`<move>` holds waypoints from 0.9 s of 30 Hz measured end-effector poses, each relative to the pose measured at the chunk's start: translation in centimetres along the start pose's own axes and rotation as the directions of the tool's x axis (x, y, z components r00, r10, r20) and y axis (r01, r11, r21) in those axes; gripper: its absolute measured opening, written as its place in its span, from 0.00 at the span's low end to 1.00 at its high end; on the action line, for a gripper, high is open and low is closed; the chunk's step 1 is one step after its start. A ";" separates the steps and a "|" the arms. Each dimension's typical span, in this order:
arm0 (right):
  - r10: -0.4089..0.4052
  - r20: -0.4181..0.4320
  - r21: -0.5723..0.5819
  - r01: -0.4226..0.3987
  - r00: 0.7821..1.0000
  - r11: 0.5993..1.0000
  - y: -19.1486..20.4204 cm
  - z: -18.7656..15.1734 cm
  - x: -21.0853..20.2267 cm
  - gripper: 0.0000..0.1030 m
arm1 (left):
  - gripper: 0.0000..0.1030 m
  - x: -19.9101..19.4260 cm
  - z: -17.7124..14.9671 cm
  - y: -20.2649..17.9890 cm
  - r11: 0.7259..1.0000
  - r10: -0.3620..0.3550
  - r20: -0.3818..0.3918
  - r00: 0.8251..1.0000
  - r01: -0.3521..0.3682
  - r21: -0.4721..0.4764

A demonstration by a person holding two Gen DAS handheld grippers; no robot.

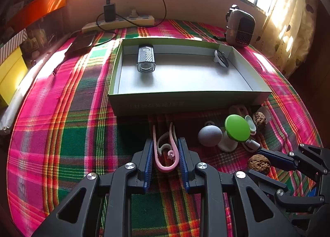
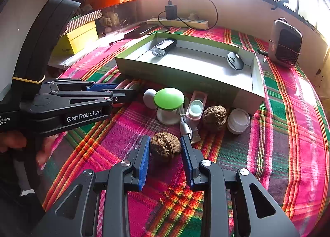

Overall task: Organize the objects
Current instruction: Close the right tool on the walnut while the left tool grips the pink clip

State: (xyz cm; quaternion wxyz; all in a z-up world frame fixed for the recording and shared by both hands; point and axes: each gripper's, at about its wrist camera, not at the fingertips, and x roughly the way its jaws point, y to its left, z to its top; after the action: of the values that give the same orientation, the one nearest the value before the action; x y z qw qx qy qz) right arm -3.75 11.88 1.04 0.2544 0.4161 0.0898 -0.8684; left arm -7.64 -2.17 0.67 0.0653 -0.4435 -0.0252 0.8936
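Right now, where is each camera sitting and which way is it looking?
Left wrist: sits on the left tongs, looking down along them at a pink clip between the pads, the open box ahead; the right tongs show at the edge.
Right wrist: sits on the right tongs, looking down at a walnut between the pads; the left tongs and a hand show.
Both share the box, the green-topped mushroom toy and the plaid cloth.

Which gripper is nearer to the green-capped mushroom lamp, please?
Right, I'd judge. The right gripper, shut on a walnut, sits just in front of the mushroom lamp. The left gripper, closed around a pink clip, is off to the lamp's left.
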 end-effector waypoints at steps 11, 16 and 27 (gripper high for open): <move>0.013 0.024 0.005 -0.013 1.000 1.000 0.0 0.5 -0.7 0.30 | 0.21 -1.7 0.4 -0.2 1.000 0.000 0.031 1.000 0.000 0.018; 0.027 0.044 0.004 -0.027 0.999 1.000 0.1 1.2 -1.4 0.30 | 0.21 -2.3 1.1 -0.2 1.000 -0.024 0.032 0.999 0.023 0.015; -0.004 0.092 0.008 0.003 0.996 1.000 -0.8 3.8 -2.3 0.30 | 0.21 -2.8 3.3 -0.2 0.999 -0.036 0.060 0.998 0.035 0.022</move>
State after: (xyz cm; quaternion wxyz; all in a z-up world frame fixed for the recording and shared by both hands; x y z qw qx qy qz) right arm -5.49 12.04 5.20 0.2550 0.3765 0.0752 -0.8875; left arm -8.58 -2.29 4.93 0.0851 -0.4150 -0.0259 0.9055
